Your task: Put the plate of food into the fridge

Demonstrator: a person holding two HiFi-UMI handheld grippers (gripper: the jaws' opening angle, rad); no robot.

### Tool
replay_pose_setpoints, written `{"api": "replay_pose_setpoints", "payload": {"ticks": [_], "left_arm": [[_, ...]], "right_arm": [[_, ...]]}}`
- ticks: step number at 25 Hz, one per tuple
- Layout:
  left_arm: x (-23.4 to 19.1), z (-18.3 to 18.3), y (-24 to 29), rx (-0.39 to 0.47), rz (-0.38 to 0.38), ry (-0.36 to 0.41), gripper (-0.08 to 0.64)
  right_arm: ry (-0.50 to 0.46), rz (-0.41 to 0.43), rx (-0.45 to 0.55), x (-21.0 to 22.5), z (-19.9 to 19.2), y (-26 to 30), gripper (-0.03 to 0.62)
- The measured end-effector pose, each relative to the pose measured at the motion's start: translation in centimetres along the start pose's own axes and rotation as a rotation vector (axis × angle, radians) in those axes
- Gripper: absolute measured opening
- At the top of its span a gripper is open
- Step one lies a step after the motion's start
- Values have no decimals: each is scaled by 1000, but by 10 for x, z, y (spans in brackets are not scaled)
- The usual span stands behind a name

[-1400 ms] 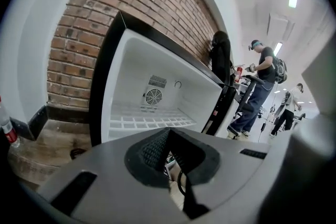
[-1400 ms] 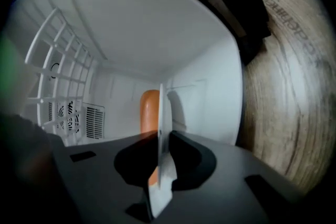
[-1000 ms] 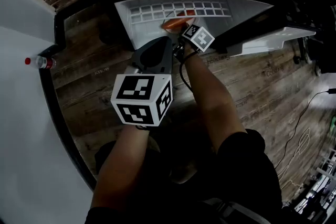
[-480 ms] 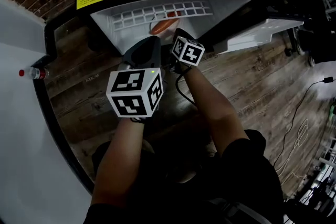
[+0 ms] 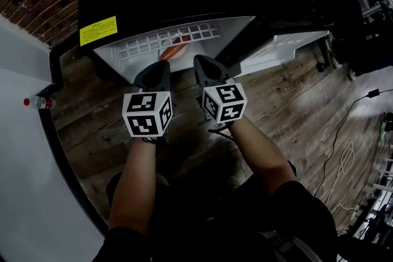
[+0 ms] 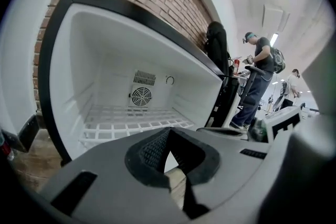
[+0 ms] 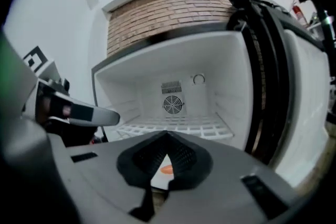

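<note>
Both grippers hang in front of the open fridge (image 6: 100, 60) with nothing held. The left gripper (image 6: 167, 136) has its jaws pressed together, and so has the right gripper (image 7: 168, 139). The plate (image 7: 158, 176) with its orange food (image 7: 167, 169) lies on the white grid shelf (image 5: 184, 30), just ahead of and below the jaw tips, seemingly near the shelf's front edge. The door (image 5: 279, 46) stands wide open, off to the right of the right jaws. Swinging it shut could clip the plate's rim if that overhangs. A jaw tip dipping forward could knock the plate askew. Closed jaws might also slip along the door's smooth edge.
</note>
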State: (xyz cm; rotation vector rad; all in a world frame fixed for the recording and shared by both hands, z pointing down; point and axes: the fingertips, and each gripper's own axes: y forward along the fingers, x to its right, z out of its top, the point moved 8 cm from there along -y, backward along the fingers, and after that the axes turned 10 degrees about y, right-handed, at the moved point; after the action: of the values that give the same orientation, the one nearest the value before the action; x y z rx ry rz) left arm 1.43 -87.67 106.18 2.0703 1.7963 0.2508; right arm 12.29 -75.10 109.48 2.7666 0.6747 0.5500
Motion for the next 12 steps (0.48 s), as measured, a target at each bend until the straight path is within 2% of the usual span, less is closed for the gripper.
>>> {"api": "replay_pose_setpoints", "payload": {"ticks": [4,7,10,12], "left_arm": [[16,20,-8,6,-13,2,-6],[27,43,-27,23,-4,42,-6],[41,65,-52,-27,5,3,-6],[51,103,-75,-50,-3,-18,-6]], "right_arm": [[6,22,-4,-16,33,-31,14],[33,17,-15,-32,60,-49,14],[27,12,-19,-53,108,-76,14],[28,5,1,-72,152,-97,14]]}}
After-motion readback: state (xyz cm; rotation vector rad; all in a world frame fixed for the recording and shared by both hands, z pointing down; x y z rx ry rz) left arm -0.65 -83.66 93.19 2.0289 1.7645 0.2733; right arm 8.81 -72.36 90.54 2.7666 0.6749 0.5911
